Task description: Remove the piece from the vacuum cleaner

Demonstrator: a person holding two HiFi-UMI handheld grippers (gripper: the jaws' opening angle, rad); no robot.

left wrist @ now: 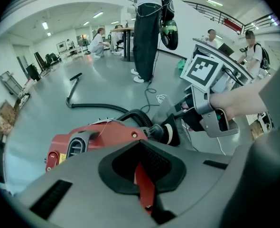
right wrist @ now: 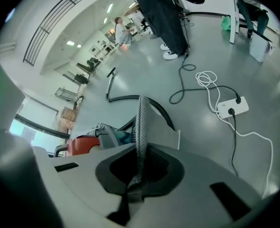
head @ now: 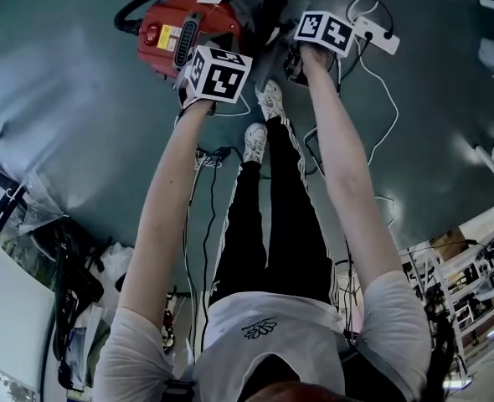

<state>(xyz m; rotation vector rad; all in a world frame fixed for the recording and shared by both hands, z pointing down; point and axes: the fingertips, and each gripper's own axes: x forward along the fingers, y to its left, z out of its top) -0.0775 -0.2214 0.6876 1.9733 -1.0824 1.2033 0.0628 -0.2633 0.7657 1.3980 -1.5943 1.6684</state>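
Seen from the head: vacuum cleaner (head: 176, 32) low down, just ahead of the feet, red body to the left, black hose (head: 134, 3) looping off its far end. Both arms stretched down to it.

Left tool (left wrist: 142, 177): closed tight on a narrow red strip (left wrist: 145, 194). Probably a lip of the red casing, though too close to the lens to say for sure. Set against the near side of the body, hose collar (left wrist: 164, 133) just beyond.

Right tool (right wrist: 137, 167): closed flat on a thin grey meshed piece (right wrist: 141, 120), seen edge-on, upright between the jaws. No gap showing on either side of it.

Position of piece: at the hose end of the machine, to the right of the red body, near the collar. Long axis straight out from the right tool, away from the holder, in line with the jaws.

Nearer hand: the right, already on it. Left just beside, well placed to brace the body.

Judgement: grip made, separation not yet done. Next move likely a pull by the right tool, away from the red body and along the plane of the sheet, not across it. Thin stuff, apt to buckle or tear if twisted. Power strip (right wrist: 232, 107) off to the right, well apart from all this.
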